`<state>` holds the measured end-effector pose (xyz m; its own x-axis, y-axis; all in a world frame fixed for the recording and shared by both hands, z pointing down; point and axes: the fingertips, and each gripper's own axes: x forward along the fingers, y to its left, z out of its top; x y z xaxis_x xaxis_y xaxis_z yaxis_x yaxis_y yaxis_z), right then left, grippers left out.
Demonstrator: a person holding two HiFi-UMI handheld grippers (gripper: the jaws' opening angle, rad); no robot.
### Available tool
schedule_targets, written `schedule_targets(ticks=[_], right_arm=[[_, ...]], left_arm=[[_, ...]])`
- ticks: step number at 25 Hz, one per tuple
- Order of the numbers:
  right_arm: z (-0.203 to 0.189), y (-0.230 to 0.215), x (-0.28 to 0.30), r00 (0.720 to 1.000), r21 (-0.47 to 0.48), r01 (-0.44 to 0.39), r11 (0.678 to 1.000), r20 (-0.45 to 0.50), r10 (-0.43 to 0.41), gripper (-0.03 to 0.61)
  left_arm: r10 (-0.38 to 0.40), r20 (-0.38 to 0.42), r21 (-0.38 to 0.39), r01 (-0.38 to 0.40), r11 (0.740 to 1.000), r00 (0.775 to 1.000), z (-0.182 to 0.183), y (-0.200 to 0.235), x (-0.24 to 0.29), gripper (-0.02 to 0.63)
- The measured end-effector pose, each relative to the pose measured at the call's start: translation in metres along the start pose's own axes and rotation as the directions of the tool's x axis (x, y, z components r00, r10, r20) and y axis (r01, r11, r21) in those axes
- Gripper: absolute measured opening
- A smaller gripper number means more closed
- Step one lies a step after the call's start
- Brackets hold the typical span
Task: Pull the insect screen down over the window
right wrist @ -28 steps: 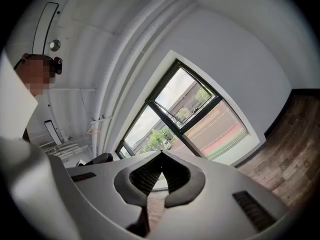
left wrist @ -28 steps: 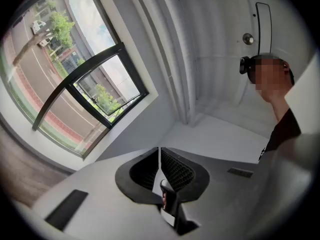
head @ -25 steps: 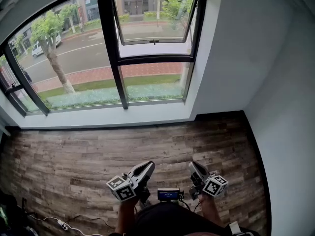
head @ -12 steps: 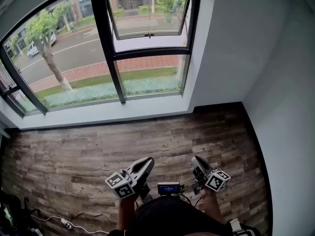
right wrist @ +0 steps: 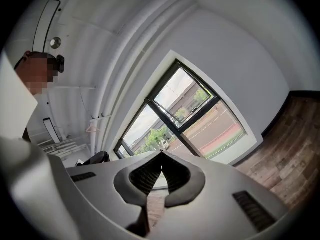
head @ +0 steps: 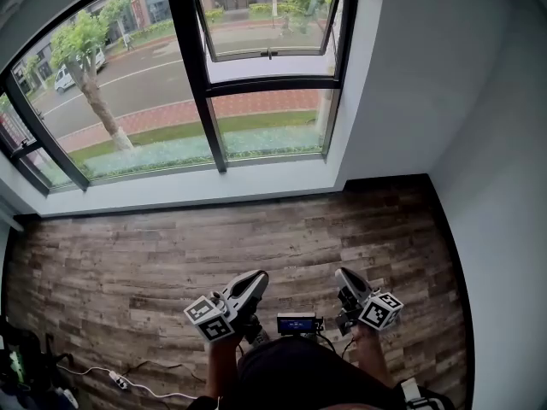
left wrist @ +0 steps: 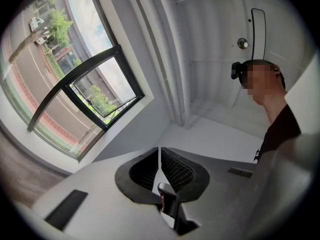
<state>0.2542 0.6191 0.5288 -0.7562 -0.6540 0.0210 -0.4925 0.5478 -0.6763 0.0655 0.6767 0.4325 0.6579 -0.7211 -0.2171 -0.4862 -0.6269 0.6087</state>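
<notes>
The black-framed window (head: 214, 75) fills the far wall above a white sill (head: 188, 202). Its upper right sash (head: 269, 20) is tilted open outward. I cannot make out the insect screen in any view. My left gripper (head: 255, 278) and right gripper (head: 344, 275) are held low near the person's waist, over the wooden floor and far from the window. Both are shut with nothing between the jaws. In the left gripper view the shut left gripper (left wrist: 159, 151) points up toward the window (left wrist: 97, 96). The right gripper (right wrist: 161, 155) also points toward the window (right wrist: 192, 111).
A white wall (head: 427, 84) stands to the right of the window. Wooden floor (head: 214, 246) lies between me and the sill. A cable with a power strip (head: 117, 381) lies at the lower left. A small device with a screen (head: 297, 323) sits at the person's waist.
The head view has shifted a little, so the window sits slightly differently in the frame. Both grippers stay low by the waist, shut, almost where they were.
</notes>
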Motion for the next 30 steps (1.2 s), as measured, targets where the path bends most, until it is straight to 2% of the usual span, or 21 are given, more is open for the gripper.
schedule_targets(ticks=[9,14,22,26,30], right_arm=[[-0.014,0.011,0.022,1.000,-0.021,0.013,1.000,-0.016,-0.014,0.006],[-0.021,0.020,0.046,0.999,-0.045,0.028,0.999,-0.017,-0.029,0.006],[-0.042,0.031,0.076,0.998,-0.054,0.061,0.997,-0.008,-0.062,0.006],[-0.049,0.034,0.096,0.998,-0.044,0.067,0.997,-0.013,-0.067,0.006],[-0.043,0.032,0.121,0.998,-0.063,0.053,0.997,-0.027,-0.054,0.006]], left_arm=[[-0.003,0.049,0.003,0.003,1.000,0.999,0.020,0.016,-0.034,0.009],[0.029,0.017,0.056,-0.030,0.998,0.999,0.033,0.039,-0.054,0.009],[0.085,-0.002,0.078,-0.084,0.993,0.996,0.055,0.075,-0.085,0.011],[0.107,0.004,0.086,-0.107,0.991,0.994,0.075,0.085,-0.083,0.011],[0.149,-0.035,0.168,-0.141,0.976,0.988,0.081,0.107,-0.074,0.011]])
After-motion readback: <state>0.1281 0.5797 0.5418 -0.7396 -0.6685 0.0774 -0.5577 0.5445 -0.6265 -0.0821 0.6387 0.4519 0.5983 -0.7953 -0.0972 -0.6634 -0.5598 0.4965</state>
